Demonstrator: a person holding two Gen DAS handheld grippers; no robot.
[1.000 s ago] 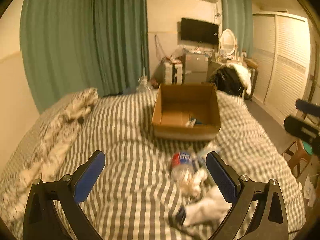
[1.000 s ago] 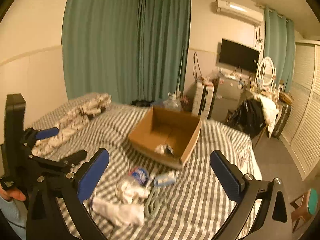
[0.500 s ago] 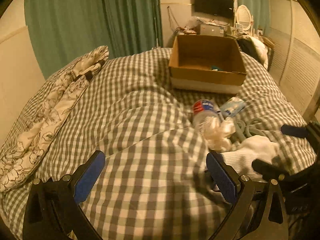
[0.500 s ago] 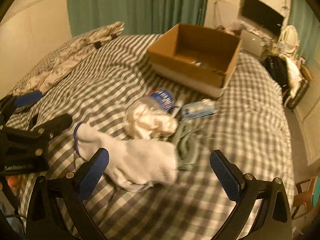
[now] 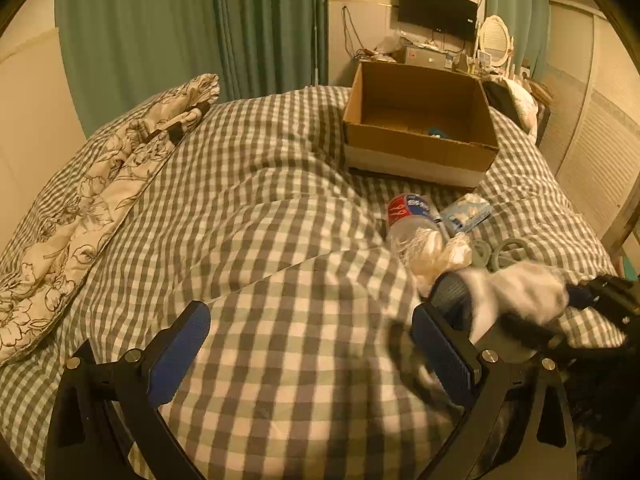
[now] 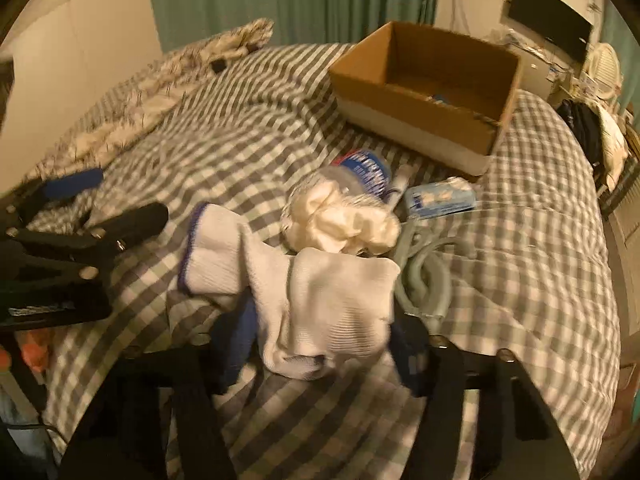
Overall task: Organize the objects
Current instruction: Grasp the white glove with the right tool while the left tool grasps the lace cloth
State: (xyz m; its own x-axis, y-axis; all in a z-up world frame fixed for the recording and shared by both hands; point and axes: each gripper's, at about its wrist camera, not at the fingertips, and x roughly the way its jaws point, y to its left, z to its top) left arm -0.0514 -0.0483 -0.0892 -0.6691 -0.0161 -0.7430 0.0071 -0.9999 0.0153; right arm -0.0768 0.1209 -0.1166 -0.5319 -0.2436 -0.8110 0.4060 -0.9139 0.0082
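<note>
The right gripper has closed in on the white sock since half a second ago, when its blue pads stood wide apart with the sock lying loose on the bed between them. Now the pads press against both sides of the sock's toe end, and the fabric bunches between them; the cuff with its blue edge trails off to the left. The left-wrist view shows the same thing from the side: the sock wrapped between the right gripper's dark fingers. Whether it has left the bedcover yet cannot be told, since the frame is blurred.

The left gripper hangs spread wide over the checked bedcover, grasping nothing, a little left of the sock.

Just beyond the sock lie a cream scrunchie resting against a plastic bottle with a blue and red label, a grey coiled cord to the right, and a pale blue tissue packet farther right. The open cardboard box sits at the far end of the bed, with a small blue item already inside.

The grasp looks like the start of the sock's trip to the box; four things would remain on the bed after it.
</note>
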